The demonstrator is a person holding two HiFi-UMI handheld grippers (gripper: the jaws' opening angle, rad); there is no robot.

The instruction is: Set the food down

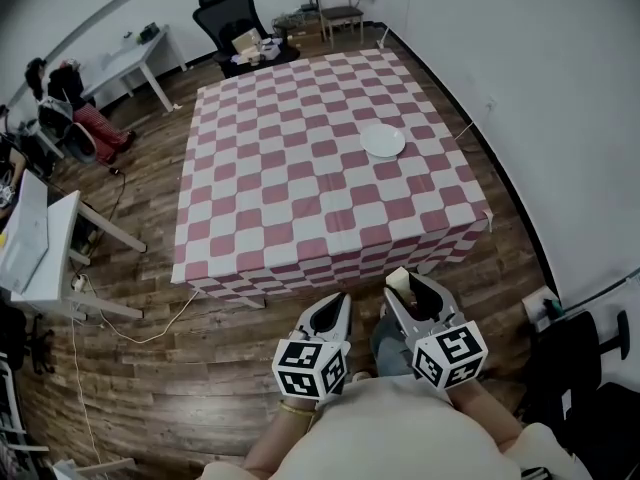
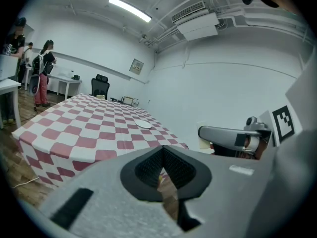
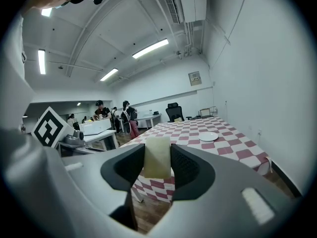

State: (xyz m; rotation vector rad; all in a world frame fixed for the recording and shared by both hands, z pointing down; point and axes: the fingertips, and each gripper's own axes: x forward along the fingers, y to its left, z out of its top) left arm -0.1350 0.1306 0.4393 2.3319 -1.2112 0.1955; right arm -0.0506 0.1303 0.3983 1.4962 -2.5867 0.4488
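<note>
step: approach phase, as I read it; nothing set down yet; person stands on the wood floor (image 1: 200, 368) short of the table (image 1: 290, 198), both tools held in close to the body
next: likely a step or reach forward past the near table edge, carry the right gripper (image 1: 415, 290) out over the cloth, lower, then part the jaws; plate (image 1: 382, 141) looks the obvious target, but the task names no spot, so that is a guess
floor: open strip between person and table; a cable (image 1: 150, 333) trails over the boards at left, off the direct line; white desk (image 1: 45, 238) well apart at left; dark equipment (image 1: 585, 368), kind unclear, near on the right
wall (image 1: 560, 118): runs close along the table's right side; passage there looks tight; the near side is the open approach
table: checked cloth hangs over every visible edge; near edge sits just ahead of the jaw tips in the head view; top bare apart from the plate
plate: white, empty, right of centre and well back from the near edge; a long reach from here, so the body probably has to close in first
right gripper: jaws clamped on the food, one pad on each flat face
left gripper (image 1: 333, 313): jaws pressed together, nothing between them; idle just beside the right one
food (image 3: 157, 156): pale yellow flat slab, upright between the pads, top poking above them; kind unclear; thin, so it may tip over on release unless laid flat
</note>
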